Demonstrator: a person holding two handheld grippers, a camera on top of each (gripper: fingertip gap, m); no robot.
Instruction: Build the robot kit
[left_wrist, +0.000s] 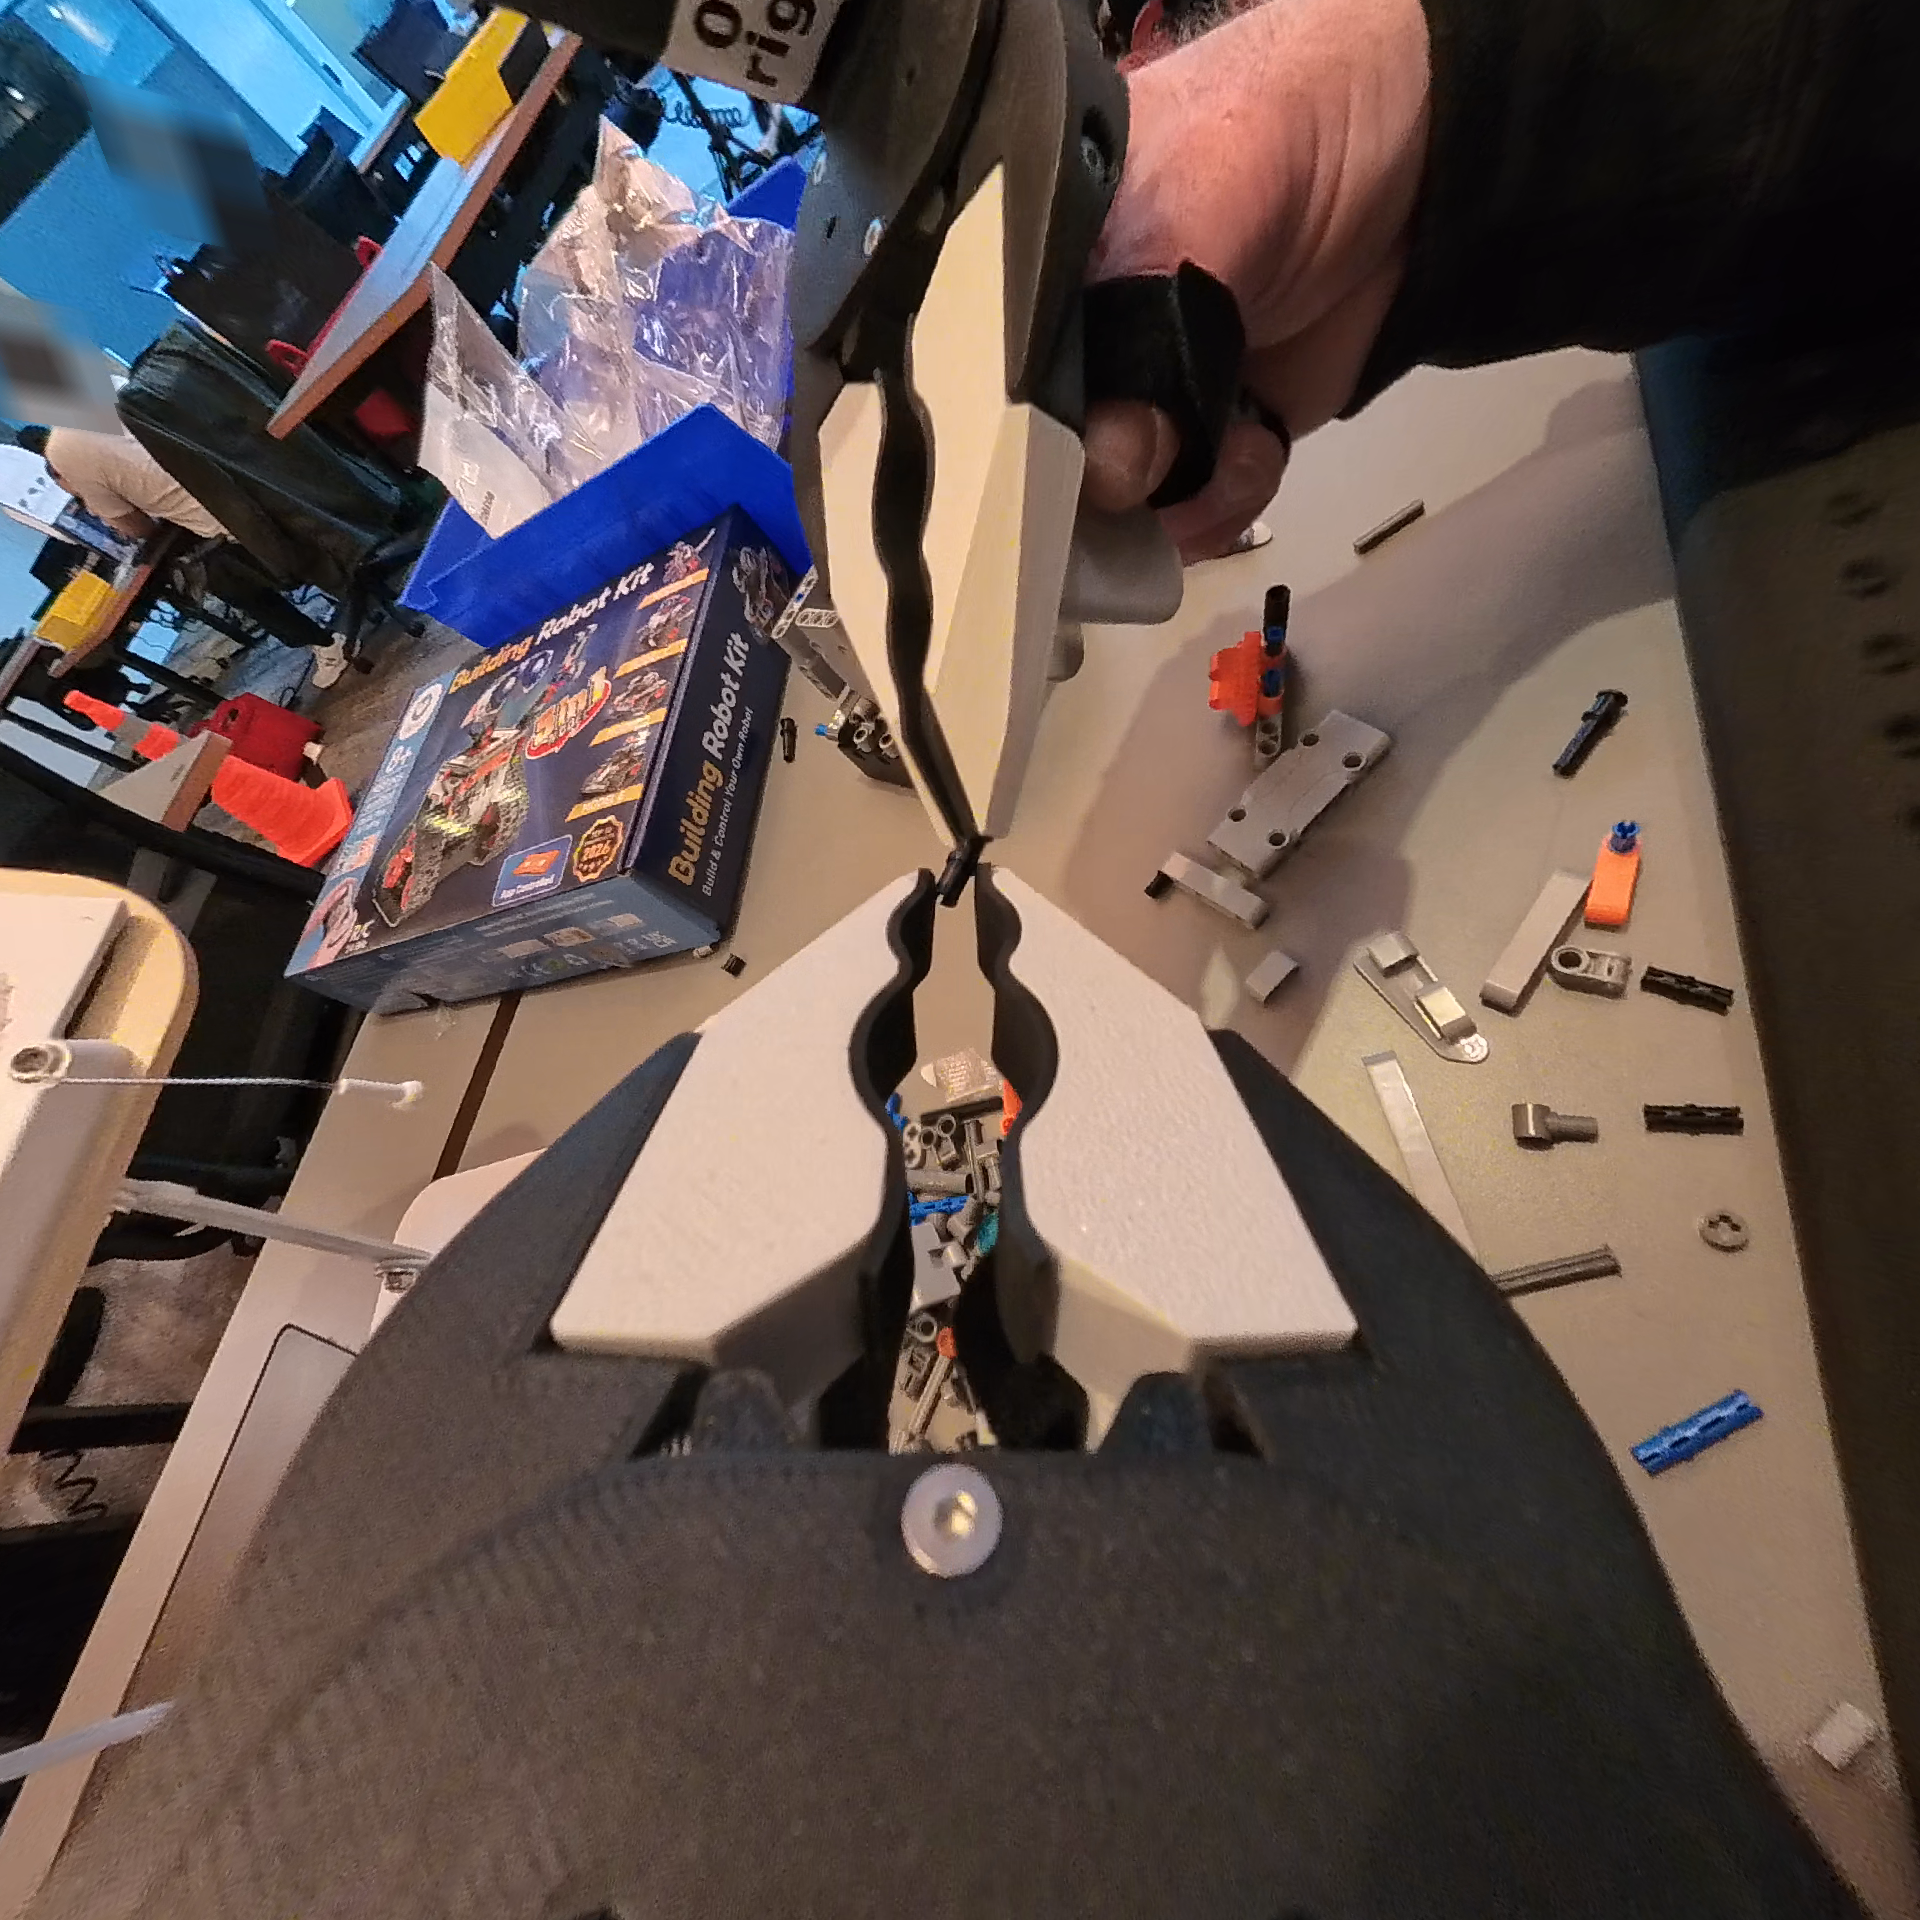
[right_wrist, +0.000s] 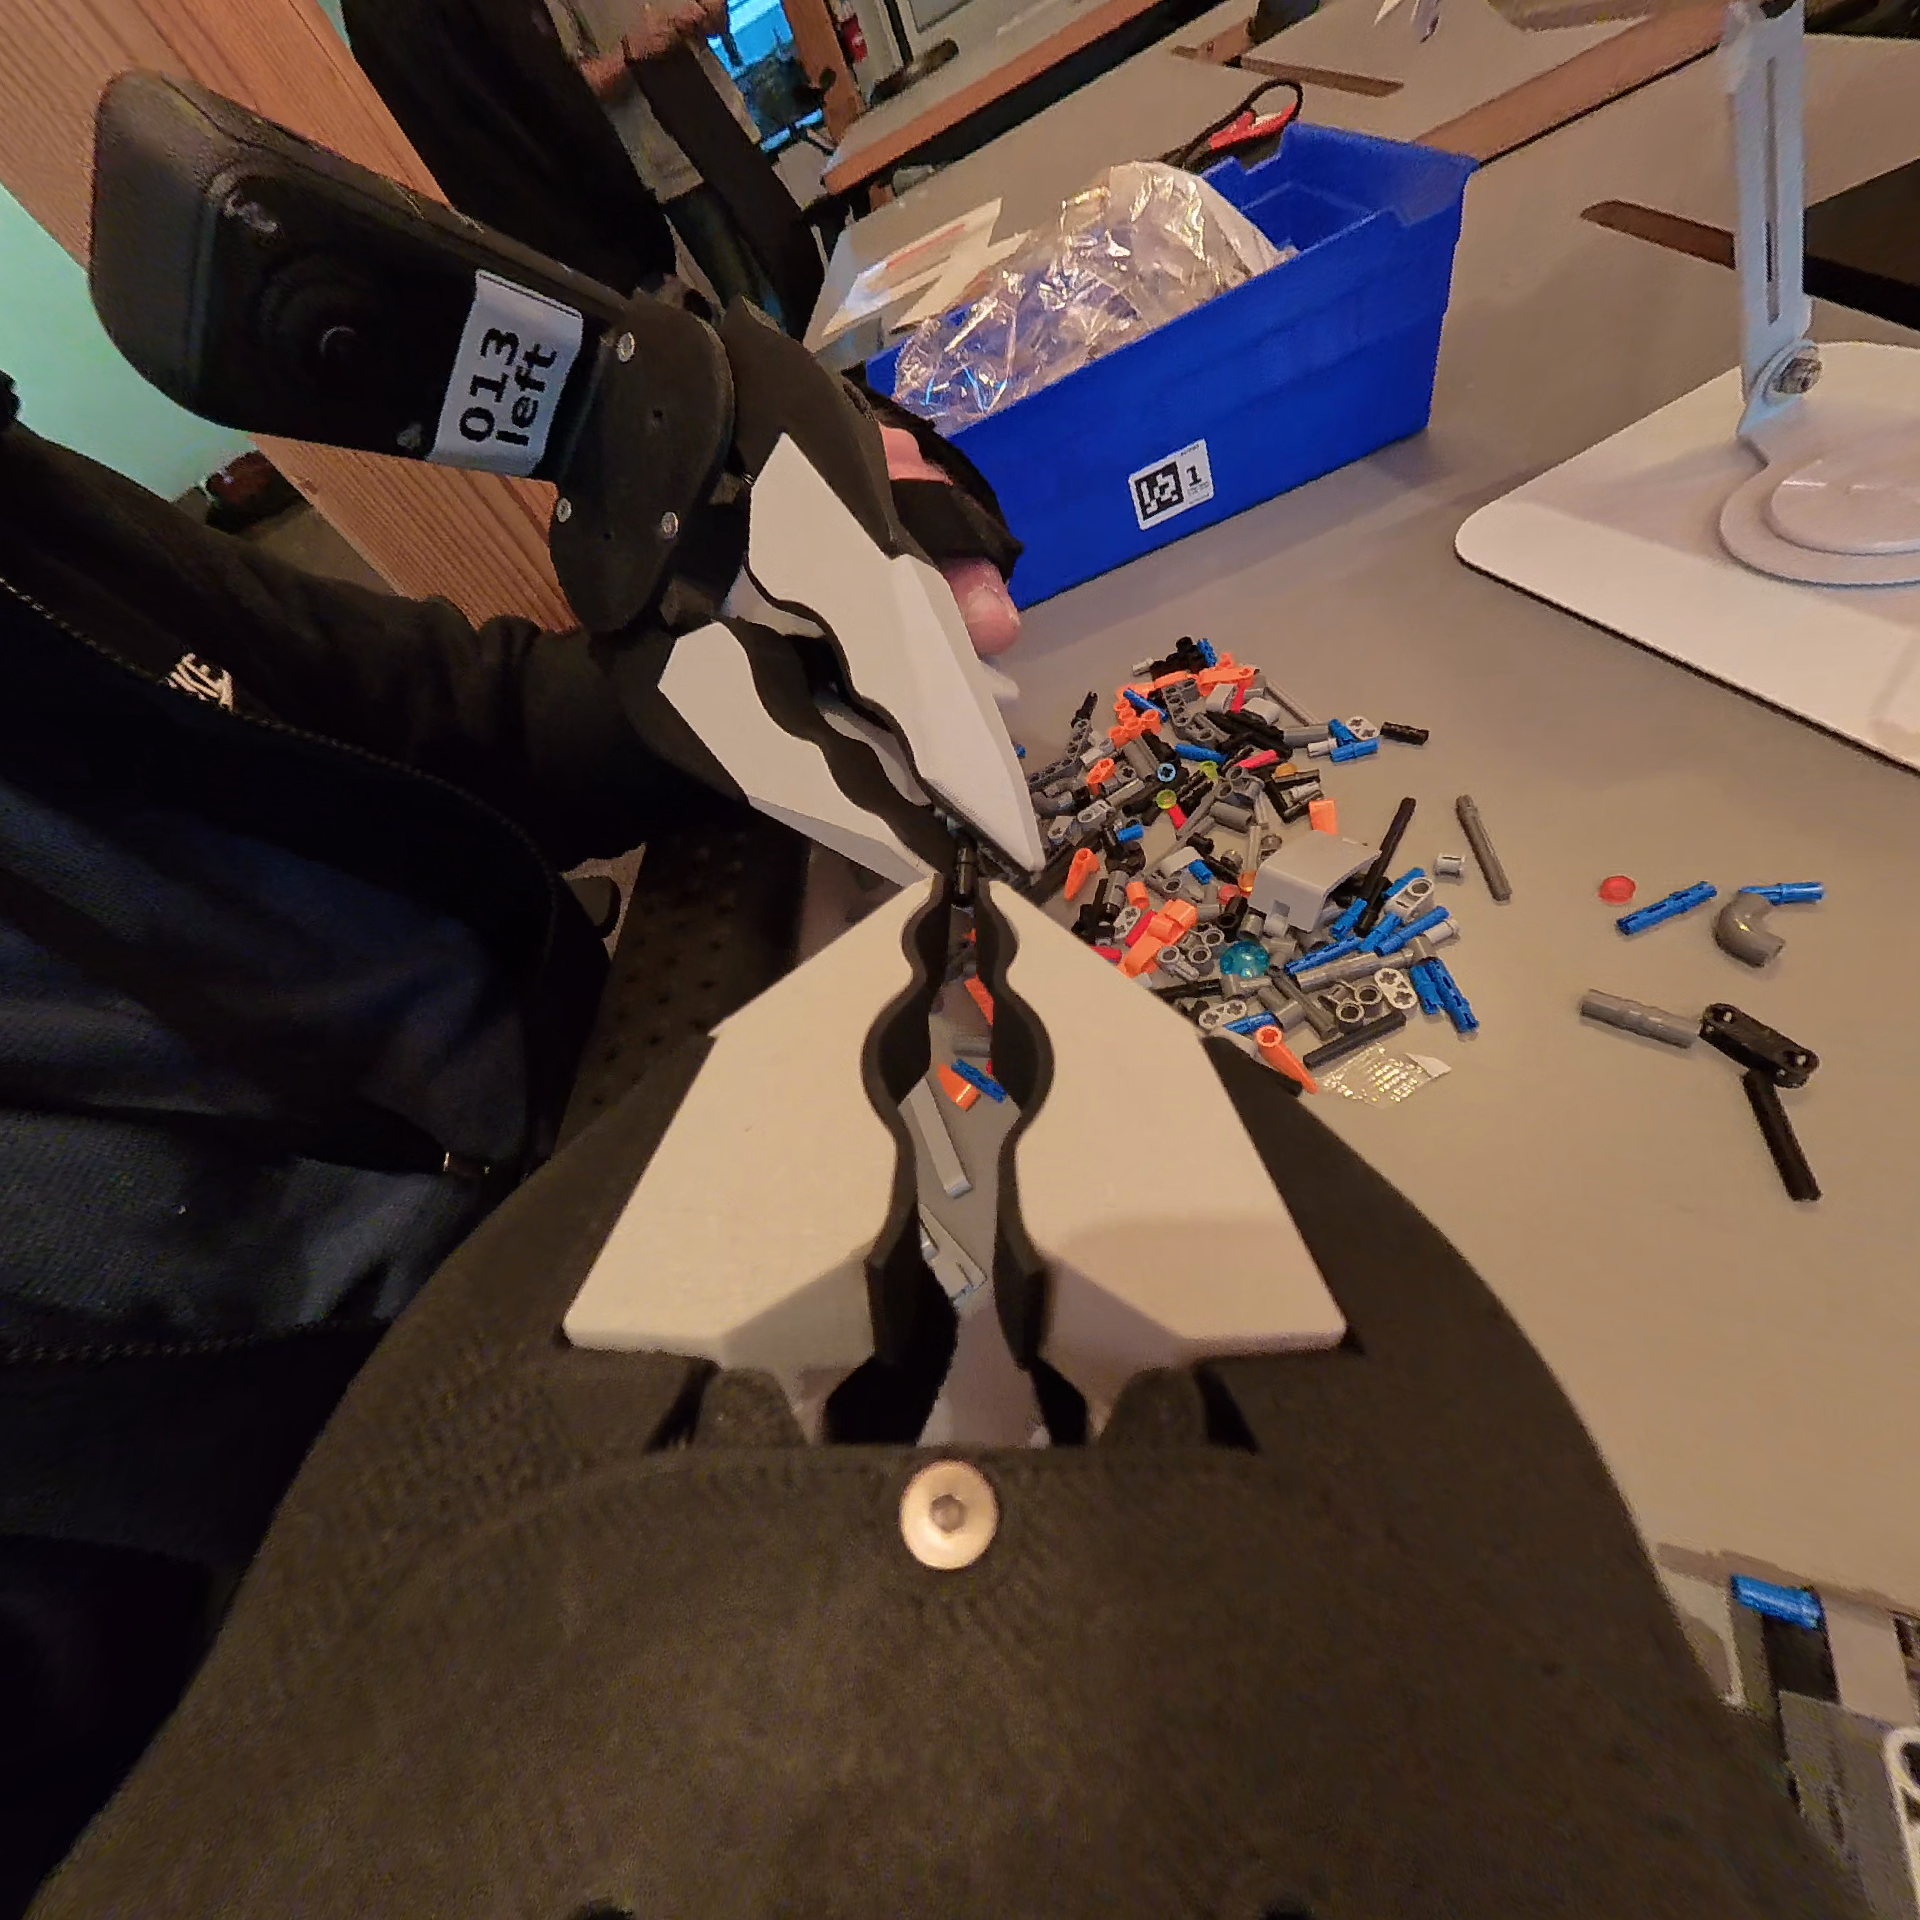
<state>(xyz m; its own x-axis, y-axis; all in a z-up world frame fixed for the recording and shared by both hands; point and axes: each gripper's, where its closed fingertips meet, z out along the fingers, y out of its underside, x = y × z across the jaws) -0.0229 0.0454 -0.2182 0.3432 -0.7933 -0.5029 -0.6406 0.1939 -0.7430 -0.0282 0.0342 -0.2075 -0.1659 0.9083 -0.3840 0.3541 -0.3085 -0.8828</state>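
Left gripper (left_wrist: 954, 896) and right gripper (right_wrist: 961, 896) meet tip to tip above grey worktop (right_wrist: 1558, 1299), both pinching small black plastic pin (left_wrist: 956, 869); loose multicoloured brick pile (right_wrist: 1247, 894) below.

Matt grey table (right_wrist: 1558, 1195); glossy plastic bin (right_wrist: 1247, 384)

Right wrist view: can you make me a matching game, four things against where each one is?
1 black pin
2 blue bin
3 grey elbow piece
4 white stand

A upright, far right on the table
B lying flat, just right of the parts pile
C pinched between left gripper and right gripper tips
D holding clear plastic bags

Pairs: 1-C, 2-D, 3-B, 4-A
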